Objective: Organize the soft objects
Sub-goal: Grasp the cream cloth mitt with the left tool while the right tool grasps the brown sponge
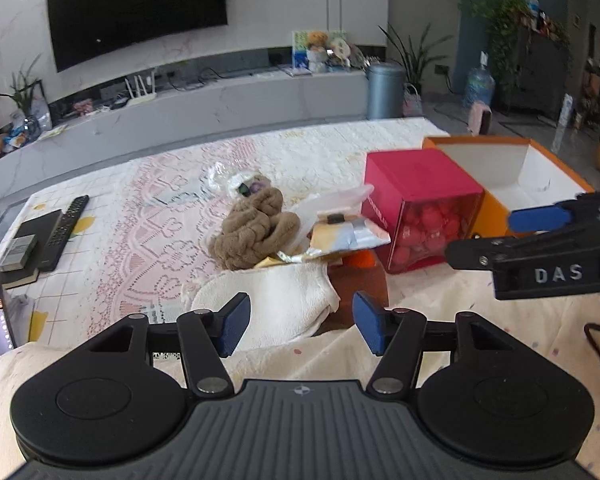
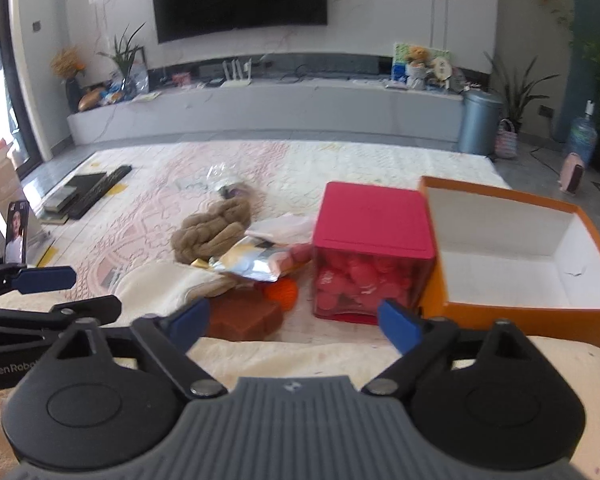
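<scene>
1. In the left wrist view, the left gripper fills the lower middle of the frame with its jaws wide apart; its 2 blue pads grip nothing.
2. Between and just beyond those pads lies a cream towel, folded, on the lace-patterned tablecloth.
3. Above the towel, at centre frame, sits a brown knitted bundle, touching a crumpled silver and yellow snack bag to its right.
4. A brown block lies right of the towel, under the snack bag's lower edge.
5. Right of centre stands a pink box with a clear front showing pink round pieces inside; just behind it, at the right, is an open orange box with a bare white inside.
6. The right gripper enters from the right edge of this view, lying sideways, jaws apart and holding nothing.
7. In the right wrist view, the right gripper sits at the lower middle, jaws wide and empty; the brown block and an orange ball show in the gap beyond them.
8. The left gripper shows at the left edge there.
9. A black remote and a dark book lie at the left of the tablecloth.
</scene>
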Action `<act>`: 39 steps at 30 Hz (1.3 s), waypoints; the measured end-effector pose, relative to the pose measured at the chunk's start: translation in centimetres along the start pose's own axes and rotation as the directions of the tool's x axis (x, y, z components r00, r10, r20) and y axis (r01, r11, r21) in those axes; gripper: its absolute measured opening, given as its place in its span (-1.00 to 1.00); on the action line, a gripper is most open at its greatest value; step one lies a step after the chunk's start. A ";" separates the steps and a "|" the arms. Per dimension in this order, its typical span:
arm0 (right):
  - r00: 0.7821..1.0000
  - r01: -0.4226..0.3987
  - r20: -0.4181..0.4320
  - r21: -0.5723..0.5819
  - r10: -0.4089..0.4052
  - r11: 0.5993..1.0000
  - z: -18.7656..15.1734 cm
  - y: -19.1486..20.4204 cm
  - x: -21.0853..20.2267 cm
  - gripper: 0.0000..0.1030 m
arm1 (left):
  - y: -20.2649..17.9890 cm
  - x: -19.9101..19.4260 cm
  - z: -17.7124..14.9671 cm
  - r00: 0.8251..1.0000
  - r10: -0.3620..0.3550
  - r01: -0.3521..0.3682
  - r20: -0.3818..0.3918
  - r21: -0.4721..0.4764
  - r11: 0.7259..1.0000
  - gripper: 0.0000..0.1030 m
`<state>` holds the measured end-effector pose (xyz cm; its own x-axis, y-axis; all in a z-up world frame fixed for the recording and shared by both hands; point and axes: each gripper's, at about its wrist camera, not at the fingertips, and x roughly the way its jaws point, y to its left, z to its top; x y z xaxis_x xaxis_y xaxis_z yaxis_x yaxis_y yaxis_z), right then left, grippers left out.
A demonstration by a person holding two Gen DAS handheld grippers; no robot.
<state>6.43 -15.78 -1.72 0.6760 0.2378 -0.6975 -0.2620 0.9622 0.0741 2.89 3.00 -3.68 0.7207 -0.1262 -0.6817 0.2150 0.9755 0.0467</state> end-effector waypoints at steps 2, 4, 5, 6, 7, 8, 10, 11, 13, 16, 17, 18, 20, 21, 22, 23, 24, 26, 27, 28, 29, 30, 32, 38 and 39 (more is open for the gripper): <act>0.999 -0.021 -0.040 0.004 0.021 1.000 0.1 0.1 1.4 0.50 | 0.3 1.1 -0.1 1.000 -0.005 0.005 -0.030 0.020 1.000 0.40; 0.996 -0.033 -0.078 -0.001 0.033 0.999 0.2 0.2 3.0 0.50 | 0.6 2.3 0.0 0.999 -0.007 0.010 -0.054 0.045 0.999 0.42; 0.995 -0.034 -0.092 -0.007 0.033 0.999 0.2 0.3 3.6 0.50 | 0.6 2.8 0.0 0.998 -0.011 0.015 -0.066 0.057 0.998 0.44; 0.994 -0.033 -0.106 -0.014 0.031 0.999 0.3 0.4 4.3 0.50 | 0.6 3.4 0.0 0.997 -0.015 0.020 -0.080 0.069 0.997 0.47; 0.993 -0.030 -0.117 -0.019 0.028 0.999 0.4 0.5 4.9 0.50 | 0.6 4.1 0.1 0.995 -0.019 0.026 -0.094 0.080 0.996 0.47; 0.992 -0.028 -0.127 -0.022 0.025 0.999 0.5 0.5 5.5 0.50 | 0.5 4.6 0.1 0.994 -0.024 0.033 -0.103 0.085 0.996 0.47; 0.989 -0.028 -0.143 -0.016 0.025 0.999 0.8 0.4 6.5 0.50 | 0.5 5.8 0.1 0.991 -0.037 0.048 -0.125 0.088 0.995 0.51; 0.988 -0.028 -0.151 -0.013 0.026 1.000 1.0 0.3 7.0 0.50 | 0.5 6.6 0.1 0.990 -0.038 0.051 -0.137 0.089 0.995 0.52; 0.986 -0.022 -0.165 -0.014 0.020 1.000 1.2 0.2 8.1 0.50 | 0.3 7.8 0.0 0.988 -0.014 0.031 -0.154 0.108 0.994 0.51; 0.982 -0.017 -0.186 -0.018 0.014 1.000 1.3 0.2 9.3 0.50 | 0.2 9.0 -0.2 0.986 0.000 0.020 -0.166 0.120 0.993 0.52; 0.981 -0.018 -0.194 -0.019 0.014 1.000 1.2 0.2 9.7 0.50 | 0.3 9.2 -0.2 0.985 -0.002 0.022 -0.170 0.113 0.993 0.52; 0.979 -0.018 -0.202 -0.020 0.014 1.000 1.1 0.1 10.1 0.50 | 0.4 9.4 -0.2 0.985 -0.001 0.020 -0.173 0.108 0.994 0.51; 0.976 -0.022 -0.219 -0.019 0.017 1.000 0.9 0.1 11.0 0.50 | 0.5 9.6 -0.3 0.985 0.001 0.015 -0.173 0.093 0.996 0.26; 0.974 -0.027 -0.227 -0.019 0.022 0.999 0.8 0.1 11.3 0.50 | 0.6 9.6 -0.3 0.985 0.002 0.012 -0.173 0.085 0.996 -0.24; 0.971 -0.031 -0.236 -0.018 0.026 0.999 0.7 0.2 11.6 0.51 | 0.8 9.6 -0.4 0.984 0.008 0.005 -0.176 0.074 0.997 -0.45; 0.970 -0.033 -0.242 -0.019 0.027 0.999 0.7 0.2 11.8 0.54 | 1.1 9.6 -0.3 0.985 0.012 -0.003 -0.174 0.054 0.999 -0.57; 0.969 -0.035 -0.245 -0.020 0.029 0.999 0.6 0.3 12.0 0.56 | 1.4 9.4 -0.3 0.987 0.013 -0.008 -0.163 0.029 1.000 -0.71; 0.970 -0.045 -0.242 -0.025 0.038 0.999 0.6 0.5 12.1 0.59 | 2.3 8.5 -0.2 0.991 0.033 -0.037 -0.129 -0.030 0.999 -0.77; 0.970 -0.053 -0.240 -0.029 0.045 0.998 0.5 0.5 12.1 0.59 | 2.8 8.0 -0.1 0.993 0.047 -0.054 -0.113 -0.059 0.997 -0.78; 0.970 -0.065 -0.238 -0.033 0.055 0.997 0.5 0.6 12.0 0.60 | 3.2 7.6 0.0 0.993 0.061 -0.069 -0.101 -0.084 0.994 -0.78; 0.969 -0.077 -0.237 -0.037 0.066 0.996 0.5 0.7 11.9 0.64 | 3.5 7.2 0.1 0.993 0.071 -0.082 -0.095 -0.109 0.991 -0.78; 0.969 -0.089 -0.236 -0.042 0.077 0.995 0.6 0.8 11.9 0.67 | 3.8 6.9 0.1 0.993 0.075 -0.086 -0.095 -0.126 0.988 -0.78; 0.969 -0.112 -0.228 -0.057 0.096 0.992 0.5 1.1 11.9 0.81 | 4.1 7.0 0.0 0.990 0.076 -0.092 -0.116 -0.135 0.987 -0.74; 0.954 -0.135 -0.283 -0.121 0.096 0.983 0.3 2.5 13.7 0.87 | 2.8 8.4 -0.7 0.974 0.145 -0.151 -0.174 -0.026 0.988 -0.13; 0.951 -0.128 -0.297 -0.126 0.086 0.984 0.2 2.6 14.1 0.87 | 2.6 8.7 -0.8 0.971 0.156 -0.160 -0.182 -0.011 0.987 -0.13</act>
<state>15.40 -9.85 -11.27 0.4155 0.2694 -0.8688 -0.4315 0.8992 0.0724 9.21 4.59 -10.13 0.6131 0.0621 -0.7875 0.0893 0.9851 0.1472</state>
